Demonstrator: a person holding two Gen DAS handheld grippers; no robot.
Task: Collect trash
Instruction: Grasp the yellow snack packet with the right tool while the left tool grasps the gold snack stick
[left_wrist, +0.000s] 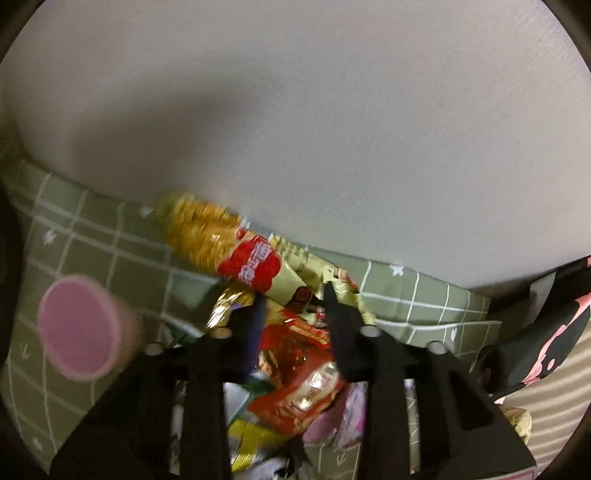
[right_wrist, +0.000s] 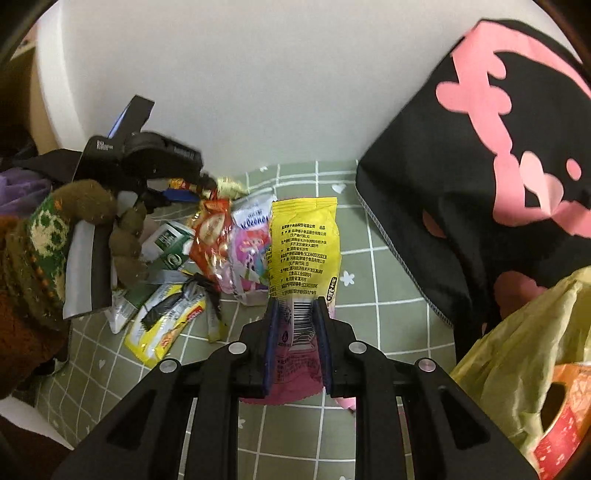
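A pile of snack wrappers (right_wrist: 214, 243) lies on a green checked cloth (right_wrist: 388, 280). My right gripper (right_wrist: 295, 302) is shut on a yellow and pink packet (right_wrist: 304, 243), holding its barcode end while the yellow part sticks out forward. My left gripper (left_wrist: 293, 295) is shut on the lower end of a long noodle-snack packet (left_wrist: 221, 240) with a red label, above a red wrapper (left_wrist: 303, 384). Seen from the right wrist, the left gripper (right_wrist: 205, 182) hangs over the far end of the pile, by the white wall.
A black bag with pink shapes (right_wrist: 480, 147) stands right of the pile, with a yellow plastic bag (right_wrist: 517, 350) in front of it. A brown plush toy in a green sweater (right_wrist: 44, 236) lies left. A pink round disc (left_wrist: 77, 328) shows blurred at the left.
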